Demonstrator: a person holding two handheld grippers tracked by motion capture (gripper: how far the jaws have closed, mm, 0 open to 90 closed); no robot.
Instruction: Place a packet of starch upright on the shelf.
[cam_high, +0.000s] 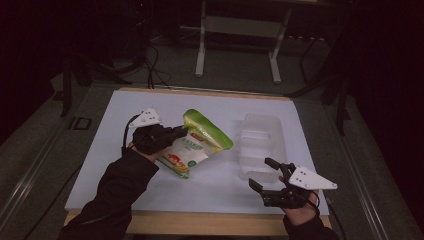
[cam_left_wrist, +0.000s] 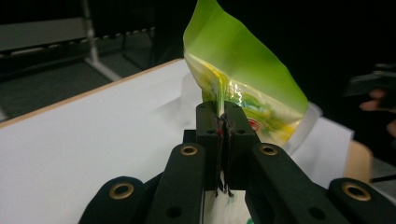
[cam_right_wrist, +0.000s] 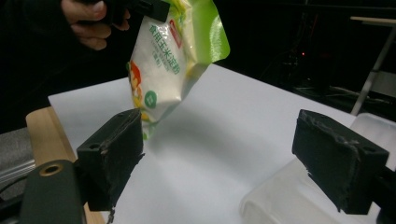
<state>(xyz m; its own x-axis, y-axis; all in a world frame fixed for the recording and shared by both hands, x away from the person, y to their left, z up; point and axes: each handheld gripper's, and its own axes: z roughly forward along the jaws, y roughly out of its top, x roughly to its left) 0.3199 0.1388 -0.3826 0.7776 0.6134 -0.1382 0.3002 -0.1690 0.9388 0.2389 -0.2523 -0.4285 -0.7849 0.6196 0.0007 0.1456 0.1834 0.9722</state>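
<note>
Near right: right gripper (cam_high: 264, 174) spread wide, empty, beside clear tray (cam_high: 260, 142). Left gripper (cam_high: 181, 132) pinching bag (cam_high: 197, 145) by thin edge, lifted over table (cam_high: 125, 165). Risk: slipping, swinging, dropping short of tray.

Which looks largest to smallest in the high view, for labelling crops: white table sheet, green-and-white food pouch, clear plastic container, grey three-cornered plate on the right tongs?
1. White table sheet.
2. Green-and-white food pouch and clear plastic container: alike, unranked.
3. Grey three-cornered plate, though it sits nearer the camera.
</note>
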